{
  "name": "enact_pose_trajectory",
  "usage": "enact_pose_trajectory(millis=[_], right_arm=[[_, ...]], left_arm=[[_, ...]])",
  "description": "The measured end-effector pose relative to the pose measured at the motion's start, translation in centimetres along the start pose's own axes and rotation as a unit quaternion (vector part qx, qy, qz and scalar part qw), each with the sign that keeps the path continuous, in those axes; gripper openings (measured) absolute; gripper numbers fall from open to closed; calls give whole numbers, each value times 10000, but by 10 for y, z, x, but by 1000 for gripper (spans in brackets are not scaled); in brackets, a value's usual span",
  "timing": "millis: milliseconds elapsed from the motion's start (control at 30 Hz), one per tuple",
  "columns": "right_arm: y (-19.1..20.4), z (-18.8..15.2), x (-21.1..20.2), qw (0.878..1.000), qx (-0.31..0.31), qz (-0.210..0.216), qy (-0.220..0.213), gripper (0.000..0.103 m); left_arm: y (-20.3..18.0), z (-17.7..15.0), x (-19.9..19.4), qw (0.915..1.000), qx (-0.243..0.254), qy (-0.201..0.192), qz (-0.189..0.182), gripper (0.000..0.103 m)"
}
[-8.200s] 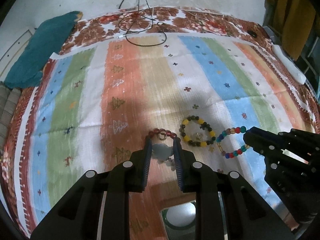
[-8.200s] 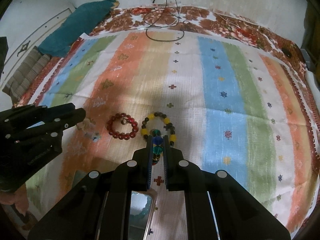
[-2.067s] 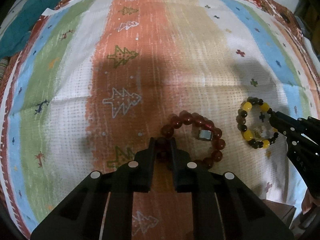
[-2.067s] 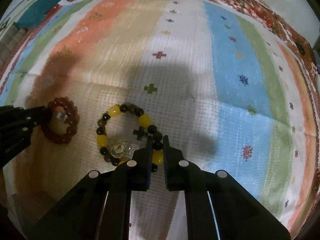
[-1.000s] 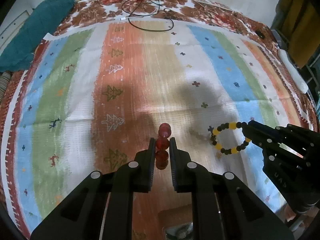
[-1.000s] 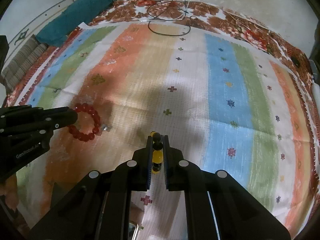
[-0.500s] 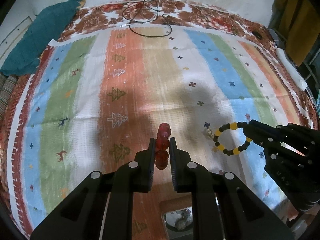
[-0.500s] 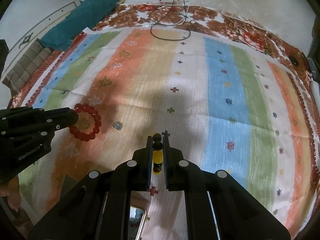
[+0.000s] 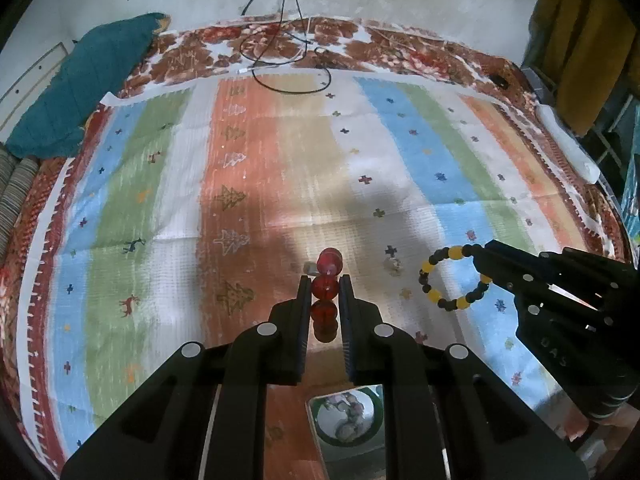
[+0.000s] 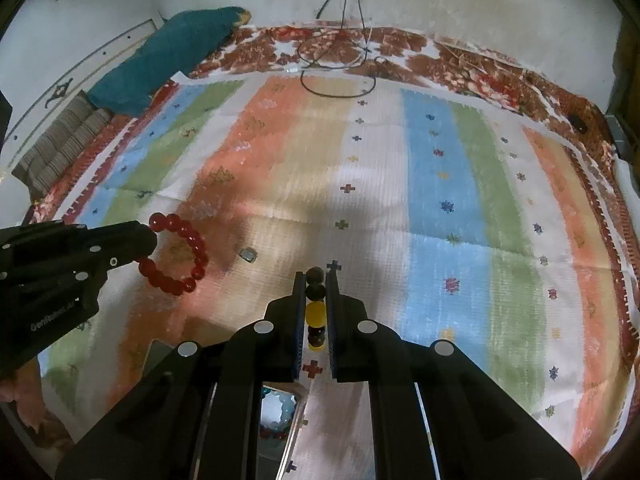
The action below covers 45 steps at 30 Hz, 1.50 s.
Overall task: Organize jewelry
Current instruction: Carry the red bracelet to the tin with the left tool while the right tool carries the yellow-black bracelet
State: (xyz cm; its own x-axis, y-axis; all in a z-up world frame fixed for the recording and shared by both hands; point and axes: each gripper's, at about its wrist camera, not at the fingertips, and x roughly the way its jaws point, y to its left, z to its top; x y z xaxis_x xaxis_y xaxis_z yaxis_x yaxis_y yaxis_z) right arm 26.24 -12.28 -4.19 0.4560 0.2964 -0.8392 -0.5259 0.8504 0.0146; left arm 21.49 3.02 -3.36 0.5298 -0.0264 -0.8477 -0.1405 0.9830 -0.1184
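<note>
Your black left gripper (image 9: 325,294) holds a glossy red bracelet (image 10: 176,254); your black right gripper (image 10: 316,300) holds a yellow-and-black bracelet (image 9: 454,276). Under them, your cloth (image 9: 420,152) runs in orange, blue, green, white and tan stripes, bordered in brown florals. A teal pillow (image 9: 80,92) lies beside it.

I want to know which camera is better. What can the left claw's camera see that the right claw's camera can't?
Only the left camera shows the yellow cloth hanging at the far right, a round dish just under the claw, and the yellow-and-black bracelet as a whole ring. Only the right camera shows the red bracelet as a whole ring and a glass-lidded box beneath it. Both show the striped cloth, the teal cushion, the black cable, and both claws, left claw and right claw, each shut on its bracelet.
</note>
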Motion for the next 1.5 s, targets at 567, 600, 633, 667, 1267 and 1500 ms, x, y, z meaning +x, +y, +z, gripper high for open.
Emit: enact_pose_trajectory(millis=[567,600,633,667,1267,1500], right_arm=[[12,-12,-35,9991,-85,94,-401,11],[13,-13,-37,9990,-94,101,-427,11],[13,-14,-39,9989,-103,108,-445,11],[14,-16,-42,9987,-117,122,-472,11],[25,-46,-74,9972,-226,181,-685,11],[28,-55,-77,9972,-294,221,-647,11]], left_arm=[[-19,-24,-36,9993,251,-260,-124,13],[-20,-26,-38,9992,264,-281,-126,13],[-21,-28,-40,9991,276,-305,-133,13],[-21,-28,-42,9990,282,-319,-142,13],[-33,-58,-71,9974,385,-575,-210,13],[-32,-72,-79,9969,398,-643,-216,13]])
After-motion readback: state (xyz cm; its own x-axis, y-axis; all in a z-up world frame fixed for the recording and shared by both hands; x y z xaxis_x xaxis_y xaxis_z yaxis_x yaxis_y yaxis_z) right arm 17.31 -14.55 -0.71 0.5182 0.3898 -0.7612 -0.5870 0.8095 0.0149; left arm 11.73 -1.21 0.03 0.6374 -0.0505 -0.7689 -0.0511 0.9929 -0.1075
